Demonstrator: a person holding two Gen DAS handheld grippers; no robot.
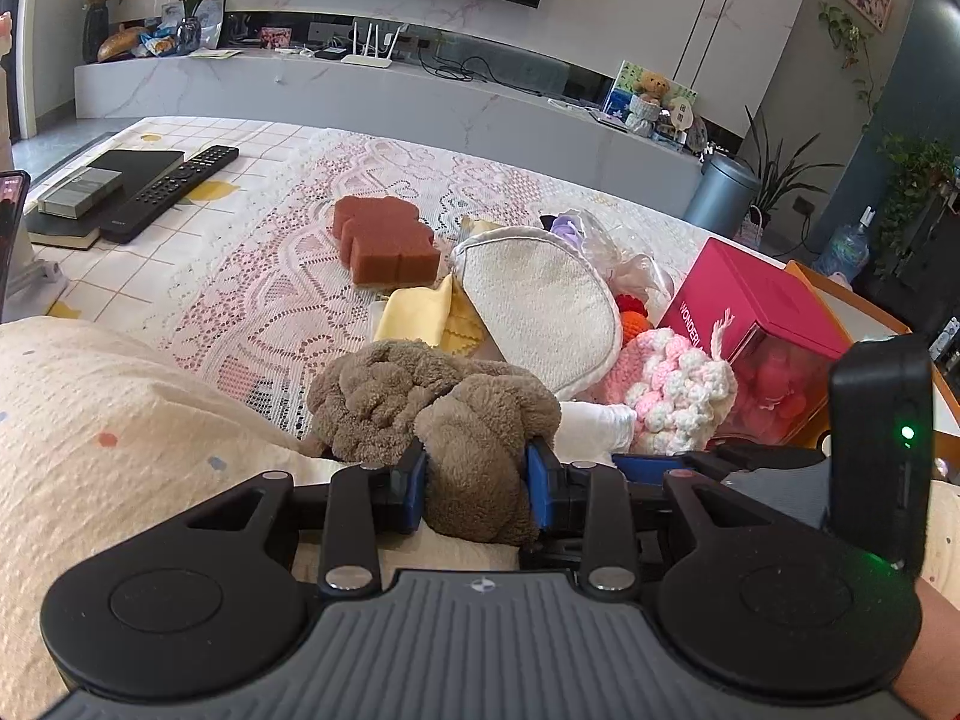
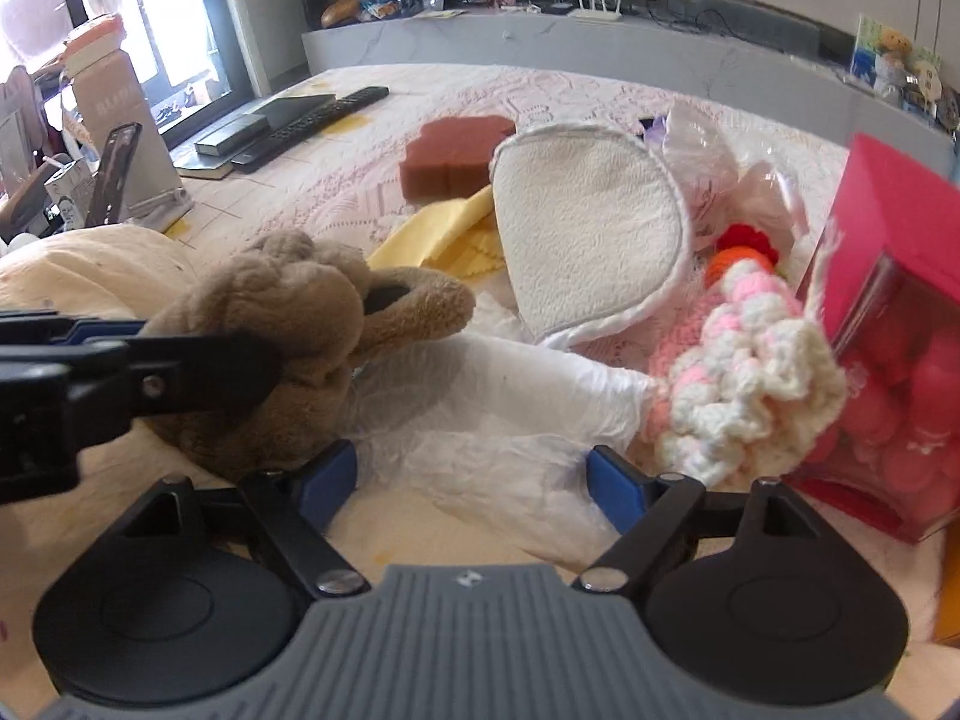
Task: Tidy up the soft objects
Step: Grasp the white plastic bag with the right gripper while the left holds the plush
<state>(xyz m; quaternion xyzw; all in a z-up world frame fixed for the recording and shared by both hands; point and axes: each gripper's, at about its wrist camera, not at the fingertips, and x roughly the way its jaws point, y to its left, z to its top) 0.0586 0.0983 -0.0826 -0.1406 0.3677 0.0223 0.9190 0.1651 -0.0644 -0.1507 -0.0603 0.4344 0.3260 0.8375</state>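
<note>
Snag risk: your left hand-held gripper (image 1: 477,471) is clamping the brown fluffy towel (image 1: 432,408) over the cream cushion (image 1: 90,420); your right hand-held gripper (image 2: 474,480) is gaping, empty, above the white crinkled plastic sheet (image 2: 510,408), crowding the pink-and-white crochet pouch (image 2: 738,384).

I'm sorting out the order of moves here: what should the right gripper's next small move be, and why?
Probably ease the right gripper down and close it on the white crumpled cloth. Its jaws stand wide open with nothing pressed between them, and the cloth lies straight ahead. The left gripper is already clamped on the brown plush toy, so that hand is busy.
</note>
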